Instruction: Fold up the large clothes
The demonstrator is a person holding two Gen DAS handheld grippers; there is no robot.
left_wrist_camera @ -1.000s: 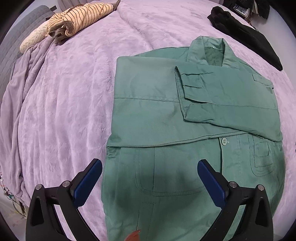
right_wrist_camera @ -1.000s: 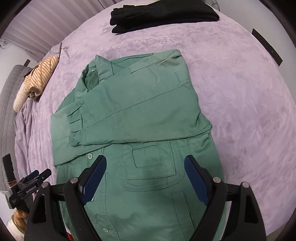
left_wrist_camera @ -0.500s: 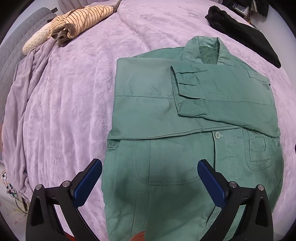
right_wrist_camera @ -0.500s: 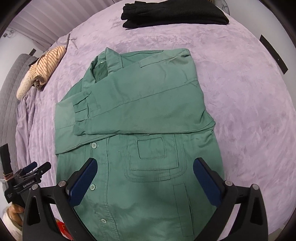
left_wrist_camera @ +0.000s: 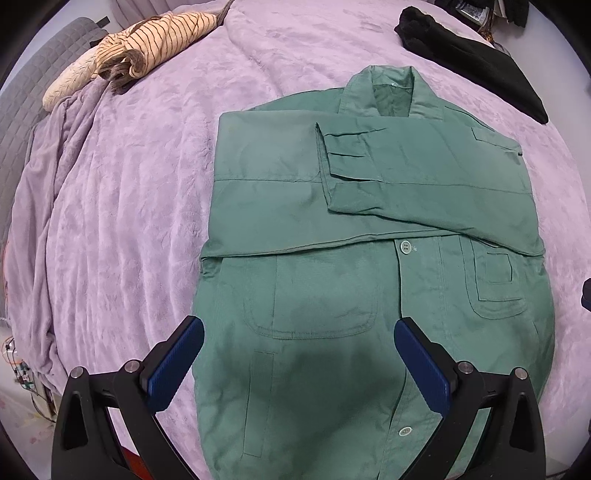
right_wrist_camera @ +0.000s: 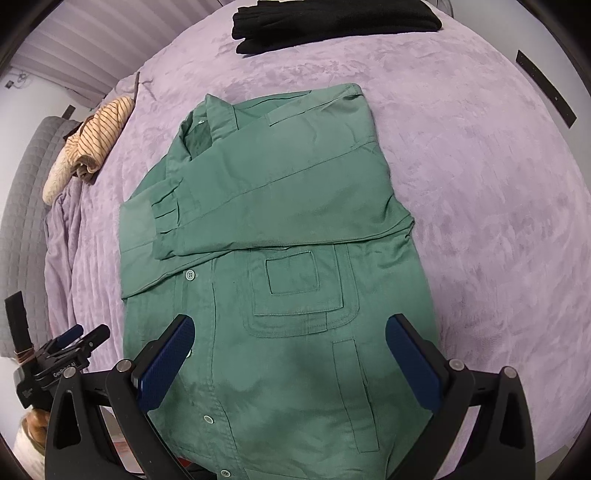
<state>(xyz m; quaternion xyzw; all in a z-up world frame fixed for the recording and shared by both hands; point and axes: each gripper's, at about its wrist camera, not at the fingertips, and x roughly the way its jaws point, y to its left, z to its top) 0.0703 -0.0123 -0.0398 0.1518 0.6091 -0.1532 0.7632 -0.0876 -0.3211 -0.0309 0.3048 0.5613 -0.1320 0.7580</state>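
A green button-up jacket [left_wrist_camera: 369,229] lies flat on the purple bed cover [left_wrist_camera: 129,184], collar at the far end, both sleeves folded across the chest. It also shows in the right wrist view [right_wrist_camera: 288,229]. My left gripper [left_wrist_camera: 297,362] is open and empty, held above the jacket's near left pocket area. My right gripper [right_wrist_camera: 290,358] is open and empty above the jacket's near right side. The left gripper [right_wrist_camera: 70,350] also shows at the lower left of the right wrist view, beside the jacket's edge.
A striped beige garment [left_wrist_camera: 144,40] lies rolled at the far left of the bed. A folded black garment [left_wrist_camera: 476,51] lies at the far right, also in the right wrist view [right_wrist_camera: 332,18]. A grey quilted headboard [right_wrist_camera: 26,192] borders the left.
Both grippers have pulled back toward the jacket's near hem, so more of its lower part shows. The right gripper's jaws have opened wider. The jacket has not moved.
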